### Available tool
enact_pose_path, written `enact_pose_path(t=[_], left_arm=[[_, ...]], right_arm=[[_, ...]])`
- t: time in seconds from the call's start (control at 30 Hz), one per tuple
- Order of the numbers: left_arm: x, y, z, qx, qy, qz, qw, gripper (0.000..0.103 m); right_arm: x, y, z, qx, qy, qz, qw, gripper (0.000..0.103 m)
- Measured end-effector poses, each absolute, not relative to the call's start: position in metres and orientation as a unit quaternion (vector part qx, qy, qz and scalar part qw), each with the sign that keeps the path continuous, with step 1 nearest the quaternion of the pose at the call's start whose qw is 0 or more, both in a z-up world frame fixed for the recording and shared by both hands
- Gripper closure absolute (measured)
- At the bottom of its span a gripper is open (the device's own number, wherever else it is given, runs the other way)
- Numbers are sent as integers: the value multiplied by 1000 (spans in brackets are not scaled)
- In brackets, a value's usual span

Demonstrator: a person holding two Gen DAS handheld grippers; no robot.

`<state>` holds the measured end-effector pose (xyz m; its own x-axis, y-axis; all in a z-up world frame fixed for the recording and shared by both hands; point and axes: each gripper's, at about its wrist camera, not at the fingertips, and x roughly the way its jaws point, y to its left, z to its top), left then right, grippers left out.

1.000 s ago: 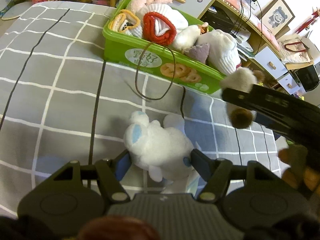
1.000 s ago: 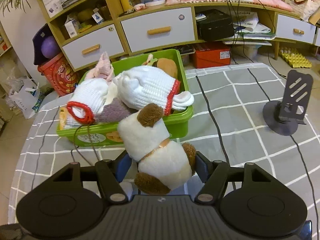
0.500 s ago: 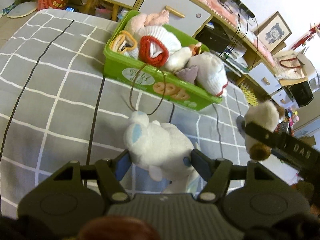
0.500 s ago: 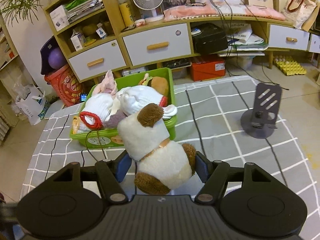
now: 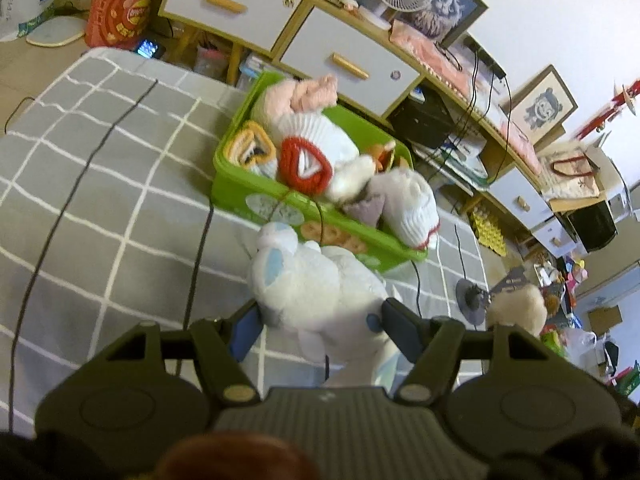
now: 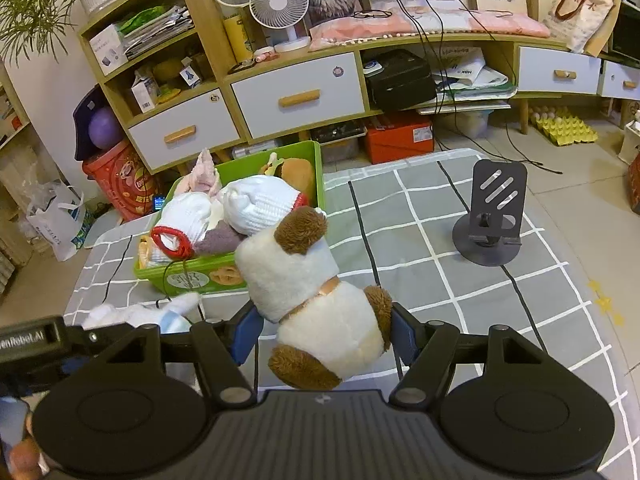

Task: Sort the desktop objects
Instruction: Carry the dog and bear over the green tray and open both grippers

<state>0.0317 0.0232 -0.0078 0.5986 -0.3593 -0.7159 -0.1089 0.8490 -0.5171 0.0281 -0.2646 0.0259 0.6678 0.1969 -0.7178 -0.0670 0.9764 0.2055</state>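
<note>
My left gripper [image 5: 322,330] is shut on a white plush toy with pale blue ears [image 5: 312,284], held above the grey checked cloth [image 5: 100,200] in front of the green bin [image 5: 256,190]. My right gripper [image 6: 324,330] is shut on a white and brown plush dog [image 6: 316,300], held high above the cloth. The green bin [image 6: 318,168] is full of gloves, knitted pieces and plush items. The left gripper and its white plush [image 6: 140,314] show at lower left in the right wrist view. The dog [image 5: 518,306] shows at right in the left wrist view.
A dark grey phone stand [image 6: 490,216] stands on the cloth at right. A thin dark cord [image 5: 320,220] hangs from the bin's front. Shelves and drawers [image 6: 296,96] line the floor behind the table. A red snack tub [image 5: 122,0] stands on the floor.
Both grippers have risen and pulled back from the table with their plush toys. The bin looks smaller and farther. The right gripper has moved away to the right in the left view.
</note>
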Motion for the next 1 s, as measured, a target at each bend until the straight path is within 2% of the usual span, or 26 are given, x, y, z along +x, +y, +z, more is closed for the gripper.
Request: enact_pose_path(t=[0.57,0.9,1.0], left_arm=[[73,48,14,-300,350,-66,885,37],[107,69,1,-389,332,-46,858,37],[124,77,5,-388,341,-34,855,37]], right_arm=[[64,-255,45,127,359,96,920,36],[91,-229,37,139,361,102,917,36],[102,-223,43,142,359,113,916,36]])
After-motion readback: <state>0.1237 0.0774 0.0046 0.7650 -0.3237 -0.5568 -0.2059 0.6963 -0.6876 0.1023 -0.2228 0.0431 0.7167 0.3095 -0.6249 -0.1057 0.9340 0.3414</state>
